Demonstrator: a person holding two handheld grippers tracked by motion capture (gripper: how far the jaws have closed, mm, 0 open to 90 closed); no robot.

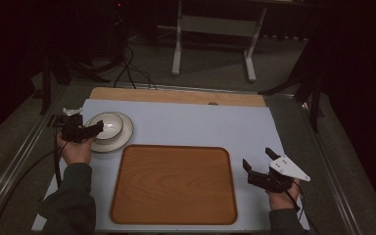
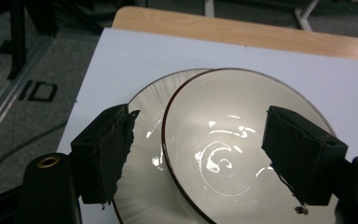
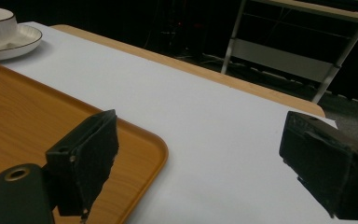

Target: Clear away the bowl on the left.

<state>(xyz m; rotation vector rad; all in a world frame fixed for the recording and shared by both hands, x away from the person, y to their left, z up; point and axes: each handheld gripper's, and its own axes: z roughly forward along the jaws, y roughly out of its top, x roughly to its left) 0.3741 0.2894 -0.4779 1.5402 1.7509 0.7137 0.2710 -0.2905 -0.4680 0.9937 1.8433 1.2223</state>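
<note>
White bowl (image 1: 108,125) sits on a plate (image 1: 122,138) at the high view's middle left, the left gripper (image 1: 89,131) beside it, the right gripper (image 1: 258,164) spread lower right of a wooden tray (image 1: 174,185). Left gripper view: jaws parted, straddling the bowl (image 2: 228,144). Right gripper view: jaws wide over white mat (image 3: 205,140), tray (image 3: 23,121) corner left.

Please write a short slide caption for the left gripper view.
Open left gripper poised over a white bowl sitting on a plate.
</note>
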